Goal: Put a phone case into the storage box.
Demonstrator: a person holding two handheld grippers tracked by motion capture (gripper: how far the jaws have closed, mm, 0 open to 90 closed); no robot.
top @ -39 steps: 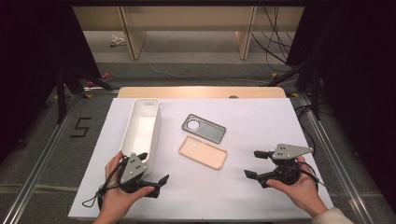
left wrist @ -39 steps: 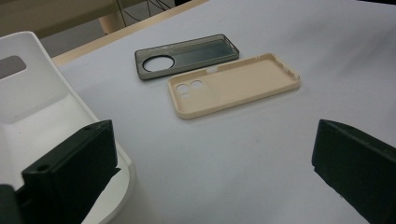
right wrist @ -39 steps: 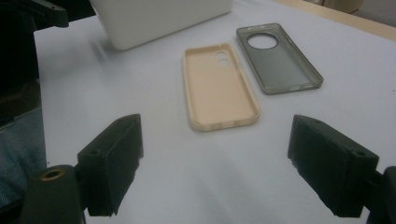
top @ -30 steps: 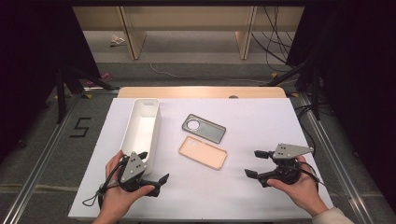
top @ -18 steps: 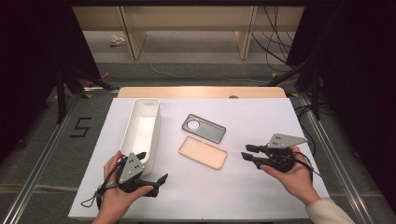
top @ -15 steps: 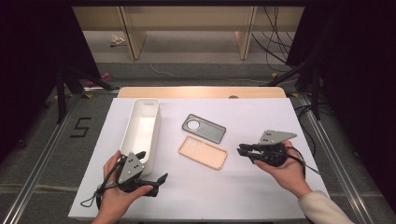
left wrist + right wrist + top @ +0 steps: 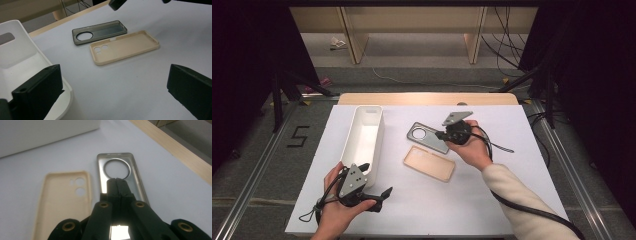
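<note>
The right hand-held gripper (image 7: 117, 182) is hovering over the grey phone case (image 7: 119, 173) with its jaws pressed together on nothing, having just been closing. The case is lying flat just beside the beige phone case (image 7: 63, 200), right of the white bin (image 7: 363, 137). To grip well, it should be reopening and taking one side wall; the left hand-held gripper (image 7: 379, 195) is waiting wide beside the bin

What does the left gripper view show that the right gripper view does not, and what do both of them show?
Left gripper view alone: the left gripper with its jaws wide apart and nothing between them, and the inside of the white bin with a handle slot. Right gripper view alone: the right gripper with its jaws pressed together, over the grey case, and the wooden table edge. Both show the grey case, the beige case lying open side up beside it, and the white table top.
</note>
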